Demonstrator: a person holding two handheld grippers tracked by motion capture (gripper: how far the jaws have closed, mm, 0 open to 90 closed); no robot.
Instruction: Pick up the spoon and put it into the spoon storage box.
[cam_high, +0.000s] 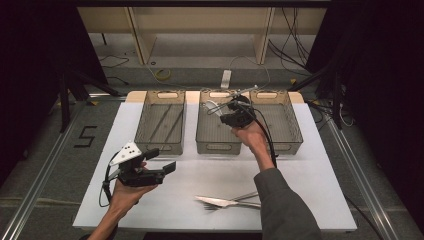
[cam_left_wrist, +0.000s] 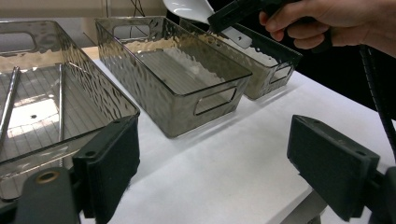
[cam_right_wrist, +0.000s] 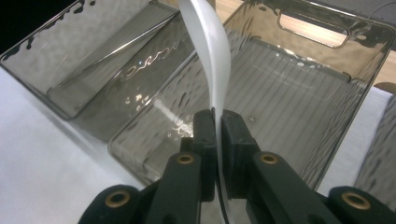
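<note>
bins: 3 | white spoon: 1 — pinched in right tongs | left tongs — spread, empty

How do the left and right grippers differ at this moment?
The left gripper has its jaws wide apart with nothing between them; the right gripper is clamped on a white spoon. The left one hangs over the bare white table; the right one is held above the middle bin. Both are black and hand-held.

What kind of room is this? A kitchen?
More likely a lab or recording studio: black curtains flank the white-covered table, cables trail on the floor, and three smoky clear plastic bins await cutlery sorting.
</note>
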